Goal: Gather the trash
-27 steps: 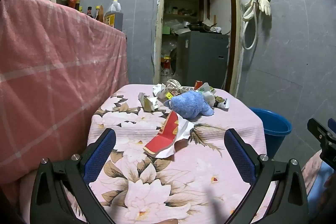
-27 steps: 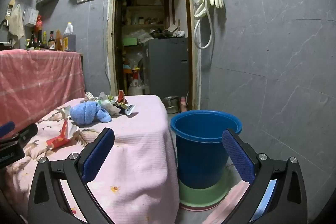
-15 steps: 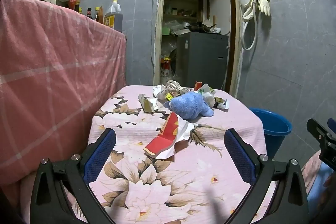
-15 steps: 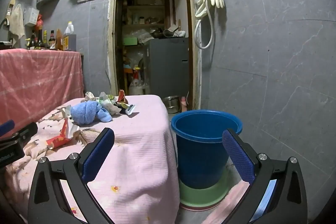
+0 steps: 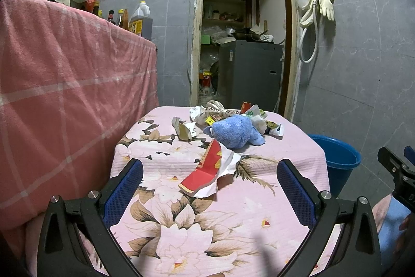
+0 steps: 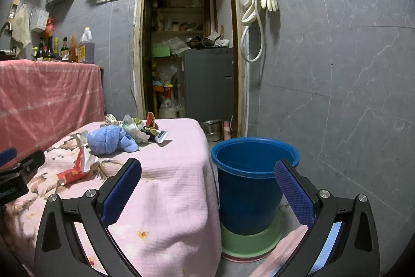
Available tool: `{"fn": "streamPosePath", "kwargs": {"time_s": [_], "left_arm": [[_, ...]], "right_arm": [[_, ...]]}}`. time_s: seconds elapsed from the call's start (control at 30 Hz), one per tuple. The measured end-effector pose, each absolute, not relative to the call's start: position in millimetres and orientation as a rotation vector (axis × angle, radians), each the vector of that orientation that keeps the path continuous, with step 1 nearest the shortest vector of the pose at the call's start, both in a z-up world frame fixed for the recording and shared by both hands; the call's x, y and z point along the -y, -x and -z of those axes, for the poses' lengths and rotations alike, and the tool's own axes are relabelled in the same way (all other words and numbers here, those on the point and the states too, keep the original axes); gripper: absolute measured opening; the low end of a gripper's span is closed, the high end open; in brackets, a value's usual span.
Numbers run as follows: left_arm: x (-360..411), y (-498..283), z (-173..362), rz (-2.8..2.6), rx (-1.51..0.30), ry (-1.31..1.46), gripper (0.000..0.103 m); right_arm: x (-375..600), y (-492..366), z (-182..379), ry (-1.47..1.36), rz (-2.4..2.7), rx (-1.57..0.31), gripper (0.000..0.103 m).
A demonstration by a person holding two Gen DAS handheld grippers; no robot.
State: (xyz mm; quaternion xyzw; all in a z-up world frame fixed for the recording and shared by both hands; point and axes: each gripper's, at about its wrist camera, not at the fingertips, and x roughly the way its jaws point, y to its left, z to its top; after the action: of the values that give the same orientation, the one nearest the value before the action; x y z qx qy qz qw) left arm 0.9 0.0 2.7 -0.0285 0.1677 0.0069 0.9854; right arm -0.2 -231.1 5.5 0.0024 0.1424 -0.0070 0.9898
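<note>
Nothing has moved; blue bucket [image 6: 249,183] interior looks bare.

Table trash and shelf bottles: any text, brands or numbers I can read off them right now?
None reads with certainty.
Red-and-white wrapper: yellow marks, too blurred.
White strap in the far pile: dark letters, too small.
Small white packet: print unreadable.
Oil jug yellow label: blurred.
Grey appliance sticker: too small.
Left hand-held gripper body seen from the right wrist view: white lettering, cut off and unreadable.
</note>
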Motion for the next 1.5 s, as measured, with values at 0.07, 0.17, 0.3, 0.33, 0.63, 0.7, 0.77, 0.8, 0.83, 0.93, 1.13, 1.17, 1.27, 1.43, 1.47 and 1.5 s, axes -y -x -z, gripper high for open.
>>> {"fn": "streamPosePath", "kwargs": {"time_s": [0.07,0.17,0.3,0.33,0.63,0.7,0.77,0.8,0.83,0.93,1.13,1.17,1.27,1.43,1.47,1.5], "left_arm": [[-1.8,-1.2,-4.1,-0.015,-0.335,0.058,0.101],[-7.3,-0.4,-5.2,-0.018,-0.334,0.062,0.101],[-8.2,1.8,-6.1,-0.024,-0.333,0.062,0.101],[-7.9,1.6,-6.2,-0.023,-0.334,0.062,0.101],[-7.7,1.1,-5.4,-0.028,-0.327,0.064,0.101],[-7.7,1.1,-5.5,-0.027,-0.329,0.064,0.101],[-7.7,1.2,-5.3,-0.027,-0.328,0.063,0.101],[-7.7,1.2,-5.3,-0.027,-0.328,0.063,0.101],[-7.8,1.1,-5.3,-0.027,-0.328,0.063,0.101],[-7.9,1.1,-5.3,-0.027,-0.327,0.064,0.101],[-7.6,1.4,-5.2,-0.027,-0.329,0.063,0.101],[-7.6,1.5,-5.0,-0.026,-0.329,0.063,0.101],[-7.7,1.9,-5.2,-0.027,-0.327,0.063,0.101],[-7.9,1.8,-5.1,-0.027,-0.328,0.065,0.101],[-7.8,1.6,-5.1,-0.026,-0.329,0.065,0.101],[-8.1,1.4,-4.7,-0.026,-0.330,0.066,0.101]], "right_arm": [[231.0,0.3,-8.6,-0.004,0.011,-0.284,0.103],[233.1,0.4,-10.4,-0.007,0.008,-0.287,0.103],[227.1,-4.8,-8.4,-0.001,0.001,-0.278,0.103],[226.6,-4.9,-8.3,0.000,-0.001,-0.278,0.103],[226.0,-4.8,-8.0,0.002,-0.001,-0.278,0.103],[226.1,-4.5,-8.5,0.003,-0.002,-0.278,0.103],[226.2,-4.5,-8.5,0.003,-0.002,-0.278,0.103],[226.2,-4.3,-8.5,0.003,-0.002,-0.278,0.103],[226.2,-4.2,-8.4,0.003,-0.002,-0.278,0.103],[226.0,-4.1,-8.1,0.003,-0.002,-0.277,0.103],[226.0,-3.9,-8.2,0.001,-0.001,-0.278,0.103],[225.8,-4.1,-8.1,0.001,-0.002,-0.278,0.103],[225.6,-3.9,-8.1,0.003,-0.002,-0.277,0.103],[225.7,-3.7,-7.6,0.002,-0.002,-0.278,0.103],[225.8,-3.7,-7.4,0.001,-0.003,-0.277,0.103],[225.6,-3.8,-7.6,0.001,-0.001,-0.279,0.103]]}}
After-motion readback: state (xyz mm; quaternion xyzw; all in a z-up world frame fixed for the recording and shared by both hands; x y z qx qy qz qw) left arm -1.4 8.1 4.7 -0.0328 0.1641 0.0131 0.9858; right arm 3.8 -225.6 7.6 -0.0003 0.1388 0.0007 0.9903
